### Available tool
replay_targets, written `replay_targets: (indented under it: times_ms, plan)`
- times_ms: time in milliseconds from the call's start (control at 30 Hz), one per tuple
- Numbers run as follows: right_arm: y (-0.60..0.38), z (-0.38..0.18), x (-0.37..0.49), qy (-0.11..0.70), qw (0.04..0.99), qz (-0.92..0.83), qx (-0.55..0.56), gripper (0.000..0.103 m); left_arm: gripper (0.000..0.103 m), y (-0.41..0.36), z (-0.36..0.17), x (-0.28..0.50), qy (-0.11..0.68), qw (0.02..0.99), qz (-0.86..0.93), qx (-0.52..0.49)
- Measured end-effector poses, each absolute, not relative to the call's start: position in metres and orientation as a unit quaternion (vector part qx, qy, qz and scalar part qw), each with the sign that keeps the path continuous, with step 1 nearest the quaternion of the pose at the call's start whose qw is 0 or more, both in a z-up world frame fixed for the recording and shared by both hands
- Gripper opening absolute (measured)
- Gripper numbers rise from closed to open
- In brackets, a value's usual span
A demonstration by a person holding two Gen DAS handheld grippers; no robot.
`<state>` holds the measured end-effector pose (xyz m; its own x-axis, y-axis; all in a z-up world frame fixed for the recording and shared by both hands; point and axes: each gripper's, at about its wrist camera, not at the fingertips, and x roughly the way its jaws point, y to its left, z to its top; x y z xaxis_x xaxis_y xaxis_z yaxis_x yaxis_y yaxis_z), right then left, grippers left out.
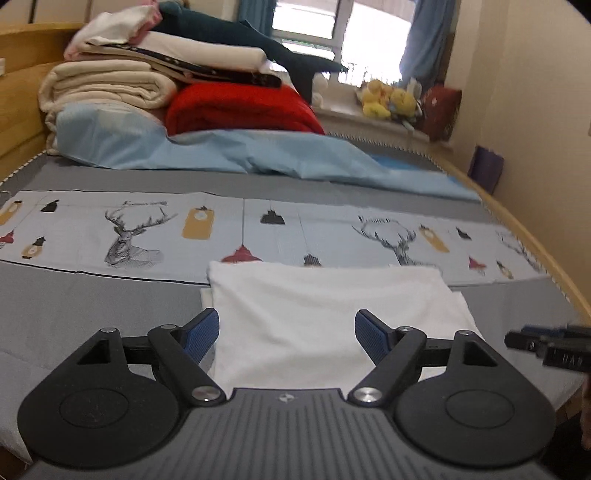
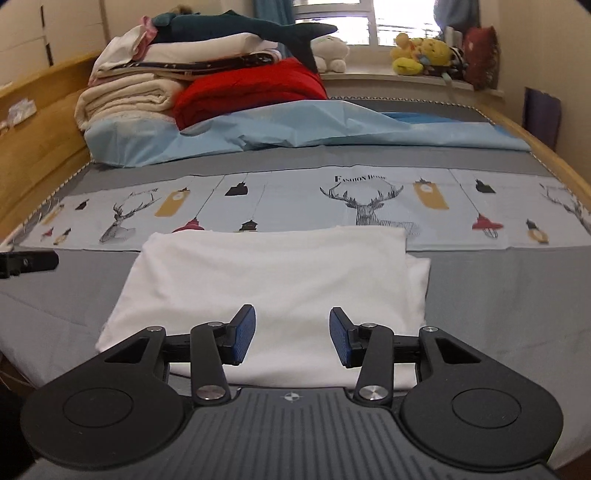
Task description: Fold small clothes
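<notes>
looking down a bed (image 2: pixel 480 295) with a grey cover, framed by a wooden rail at the sides. at the far end sits a pile of folded blankets (image 2: pixel 129 96), cream and red, with a dark plush shark (image 2: pixel 236 26) lying on top and a light blue sheet (image 2: pixel 295 125) rumpled in front of it. across the middle of the bed runs a pale printed cloth (image 2: pixel 295 199) showing deer heads and lamps. nearer to me lies a folded white garment (image 2: pixel 280 280), flat on the grey cover, its far edge overlapping the printed cloth. my left tongs (image 1: pixel 287 338) hang above its near part with the blue pads wide apart and nothing between them. my right tongs (image 2: pixel 291 338) hang above the same garment, pads also apart and empty, spread less widely than the left.
</notes>
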<state>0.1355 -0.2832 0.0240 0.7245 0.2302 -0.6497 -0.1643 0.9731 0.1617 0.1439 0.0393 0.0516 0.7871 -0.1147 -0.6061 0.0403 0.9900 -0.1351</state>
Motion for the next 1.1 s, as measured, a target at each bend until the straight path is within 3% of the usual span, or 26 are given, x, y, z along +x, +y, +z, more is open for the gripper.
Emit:
replay_targets:
  times_ms: [367, 967, 1100]
  plan:
    - [-0.261, 0.009, 0.107, 0.352, 0.930, 0.087, 0.051, 0.046, 0.085, 0.059, 0.047, 0.137, 0.316, 0.945, 0.011, -0.082]
    - [-0.269, 0.008, 0.098, 0.347, 0.934, 0.073, 0.041, 0.046, 0.086, 0.044, 0.050, 0.115, 0.305, 0.952, -0.026, 0.003]
    - [-0.259, 0.006, 0.103, 0.355, 0.931, 0.080, 0.041, 0.046, 0.085, 0.061, 0.016, 0.113, 0.323, 0.945, -0.043, -0.015]
